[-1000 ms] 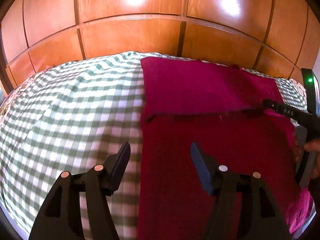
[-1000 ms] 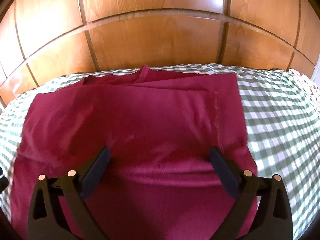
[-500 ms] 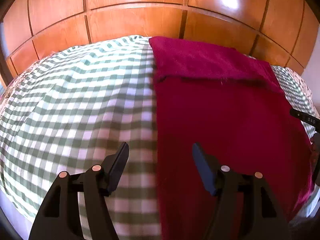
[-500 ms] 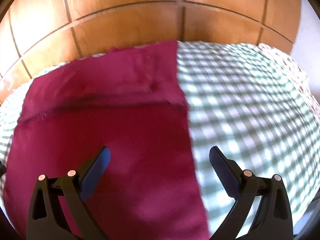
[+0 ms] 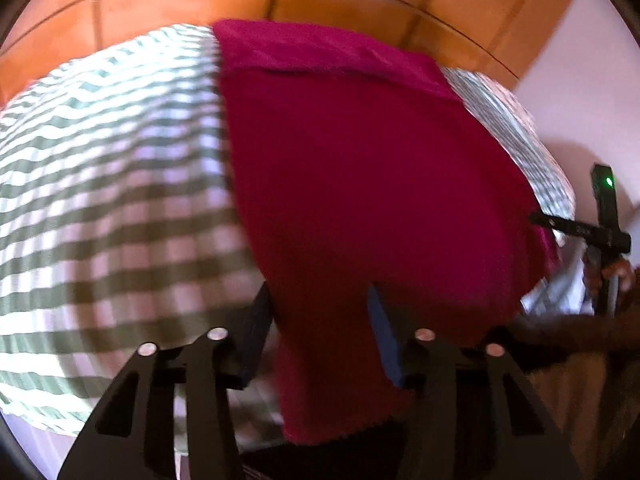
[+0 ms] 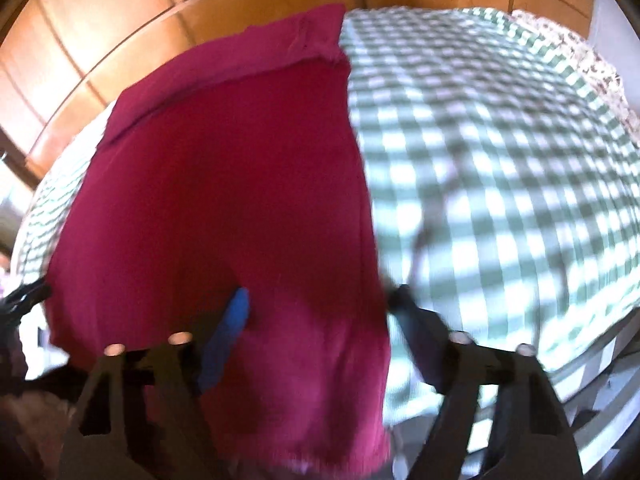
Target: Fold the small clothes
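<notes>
Between the half-closed fingers of the left gripper (image 5: 320, 332) and the right gripper (image 6: 320, 320), which have just been closing, the near corners of the crimson garment (image 5: 360, 184) are straddled; whether the pads already pinch is blurred. The cloth is judged light, limp and best taken at these corners. Beyond, it is spread over the checked bedcover (image 5: 112, 184), its far end against the wooden headboard (image 5: 180, 4).

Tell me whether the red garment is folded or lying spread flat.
Partly folded: the red garment has one layer doubled over itself, its edge crossing near the far end; the near end hangs over the bed's edge.
</notes>
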### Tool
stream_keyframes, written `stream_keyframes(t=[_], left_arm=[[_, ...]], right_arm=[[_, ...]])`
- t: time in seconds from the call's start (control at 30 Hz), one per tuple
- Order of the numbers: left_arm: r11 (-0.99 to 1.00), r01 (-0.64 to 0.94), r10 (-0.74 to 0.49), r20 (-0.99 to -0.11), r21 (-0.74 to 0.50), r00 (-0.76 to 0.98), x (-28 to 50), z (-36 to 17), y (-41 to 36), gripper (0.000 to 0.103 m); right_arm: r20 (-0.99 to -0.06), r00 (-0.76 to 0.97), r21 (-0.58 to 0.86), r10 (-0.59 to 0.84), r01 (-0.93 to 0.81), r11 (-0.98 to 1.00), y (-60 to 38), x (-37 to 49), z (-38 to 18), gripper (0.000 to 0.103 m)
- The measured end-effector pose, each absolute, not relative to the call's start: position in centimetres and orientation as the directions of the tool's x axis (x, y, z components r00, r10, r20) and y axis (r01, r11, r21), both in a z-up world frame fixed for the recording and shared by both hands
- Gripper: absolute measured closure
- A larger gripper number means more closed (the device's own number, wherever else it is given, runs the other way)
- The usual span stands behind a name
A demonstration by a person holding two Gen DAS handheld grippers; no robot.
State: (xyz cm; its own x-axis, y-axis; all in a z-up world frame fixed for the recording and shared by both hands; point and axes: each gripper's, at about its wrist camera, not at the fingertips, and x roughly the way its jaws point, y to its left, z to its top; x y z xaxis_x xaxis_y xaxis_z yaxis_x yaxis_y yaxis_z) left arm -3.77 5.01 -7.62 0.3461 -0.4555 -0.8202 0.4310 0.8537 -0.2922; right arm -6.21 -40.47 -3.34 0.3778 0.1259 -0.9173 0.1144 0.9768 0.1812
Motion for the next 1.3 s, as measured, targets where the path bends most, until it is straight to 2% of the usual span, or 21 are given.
stream_keyframes(t=[0.03,0.1,0.13,0.17,0.37,0.53,0.67,0.73,0.77,0.83,0.87,0.9,1.0,1.17,1.27,1.3], left_arm=[[0.843,0.448,-0.465,-0.822,-0.298,0.329,-4.0,-7.7,4.7,0.068],[0.83,0.475,-0.471,-0.822,-0.291,0.321,-4.3,-7.5,3.9,0.09],[0.825,0.481,-0.48,-0.816,-0.296,0.321,-4.4,-7.3,3.8,0.09],[0.816,0.485,-0.502,-0.803,-0.316,0.321,-4.3,-6.9,3.9,0.092],[0.725,0.446,-0.683,-0.629,-0.524,0.371,-1.4,-2.5,6.0,0.092],[0.684,0.372,-0.725,-0.529,-0.627,0.441,4.1,-1.2,6.8,0.092],[0.712,0.296,-0.687,-0.546,-0.637,0.479,9.8,-1.6,6.4,0.092],[0.748,0.236,-0.64,-0.582,-0.62,0.502,12.7,-2.2,6.2,0.088],[0.755,0.209,-0.627,-0.59,-0.621,0.509,13.9,-2.6,6.2,0.082],[0.77,0.148,-0.592,-0.608,-0.621,0.529,15.3,-3.0,6.7,0.061],[0.776,0.1,-0.564,-0.614,-0.623,0.553,15.9,-3.3,7.5,0.049],[0.774,0.078,-0.554,-0.613,-0.628,0.563,16.1,-3.6,8.2,0.044],[0.772,0.042,-0.542,-0.622,-0.635,0.565,15.7,-4.7,10.0,0.042],[0.801,0.118,-0.557,-0.661,-0.587,0.503,10.7,-7.0,10.8,0.037],[0.806,0.14,-0.569,-0.688,-0.575,0.451,9.0,-8.7,9.7,0.037],[0.807,0.157,-0.574,-0.694,-0.569,0.436,8.6,-9.0,8.8,0.038]], right_arm=[[-0.921,0.363,0.193,0.143,0.104,0.976,-40.3,-6.5,-3.4,0.055],[-0.926,0.338,0.203,0.17,0.065,0.977,-39.8,-7.0,-3.3,0.077],[-0.922,0.335,0.222,0.194,0.048,0.974,-39.5,-7.0,-3.1,0.081],[-0.918,0.34,0.233,0.206,0.042,0.972,-39.3,-6.9,-2.8,0.091],[-0.815,0.491,0.363,0.308,0.017,0.932,-39.5,-3.2,1.0,0.094],[-0.766,0.564,0.408,0.307,0.059,0.911,-41.2,2.2,2.0,0.094],[-0.767,0.585,0.398,0.262,0.114,0.91,-43.2,7.4,1.9,0.094],[-0.768,0.592,0.392,0.245,0.133,0.91,-43.8,8.7,1.9,0.094],[-0.765,0.596,0.401,0.244,0.145,0.905,-44.2,9.5,1.8,0.087],[-0.744,0.608,0.456,0.276,0.159,0.876,-44.7,10.3,1.7,0.05],[-0.724,0.634,0.482,0.272,0.183,0.857,-45.2,10.3,1.8,0.014],[-0.708,0.659,0.494,0.253,0.207,0.844,-45.7,9.9,2.0,0.008],[-0.7,0.666,0.516,0.256,0.225,0.827,-47.1,9.1,1.5,0.008],[-0.76,0.602,0.463,0.246,0.236,0.854,-48.0,5.2,-1.2,0.008],[-0.794,0.565,0.405,0.224,0.217,0.888,-47.1,3.9,-3.2,0.008],[-0.802,0.56,0.383,0.209,0.213,0.899,-46.8,4.1,-3.9,0.012]])
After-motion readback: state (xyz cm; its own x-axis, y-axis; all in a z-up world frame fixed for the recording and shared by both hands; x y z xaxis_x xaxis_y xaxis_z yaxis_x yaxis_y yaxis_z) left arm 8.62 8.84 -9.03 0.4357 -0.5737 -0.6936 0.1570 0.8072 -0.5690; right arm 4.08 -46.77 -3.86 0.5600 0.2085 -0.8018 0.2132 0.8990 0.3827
